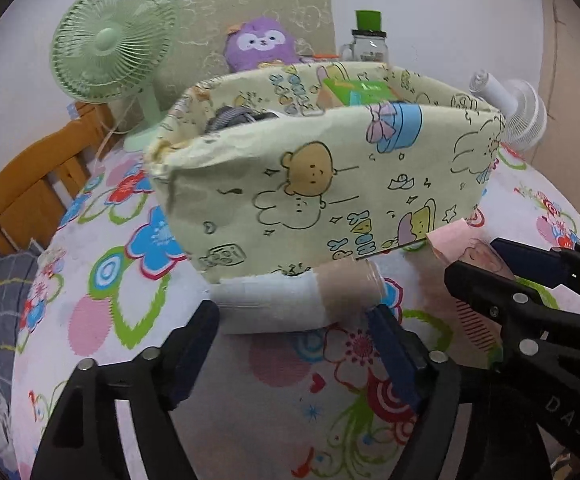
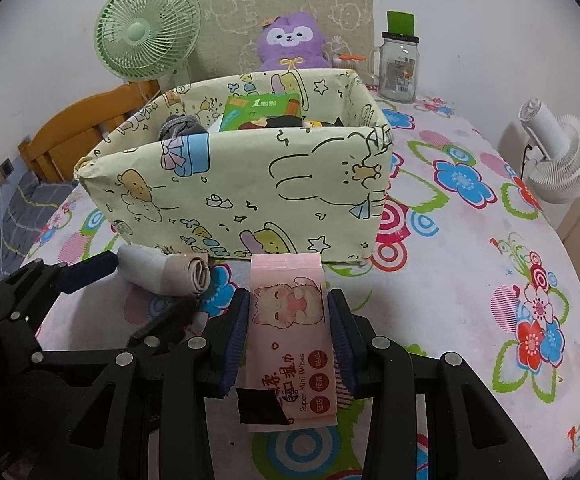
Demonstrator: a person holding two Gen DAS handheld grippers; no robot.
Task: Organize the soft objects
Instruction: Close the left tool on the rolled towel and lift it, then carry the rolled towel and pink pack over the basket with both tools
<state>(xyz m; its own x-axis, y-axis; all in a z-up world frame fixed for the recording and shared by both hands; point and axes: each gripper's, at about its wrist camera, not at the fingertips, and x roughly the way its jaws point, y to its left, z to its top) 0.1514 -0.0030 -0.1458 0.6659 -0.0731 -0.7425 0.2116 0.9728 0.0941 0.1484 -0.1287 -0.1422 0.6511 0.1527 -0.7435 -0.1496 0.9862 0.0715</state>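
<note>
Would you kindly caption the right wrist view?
Right gripper clamps pink wipes pack before the fabric bin; rolled cloth lies left.

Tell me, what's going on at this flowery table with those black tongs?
A person is tidying soft things with a pair of tongs in each hand. The right tongs are clamped on a pink pack of wet wipes, just in front of the cartoon-print fabric box. The left tongs stand open around a rolled white and beige cloth lying on the floral tablecloth against the box. A green packet and a grey cloth item already sit inside.
</note>
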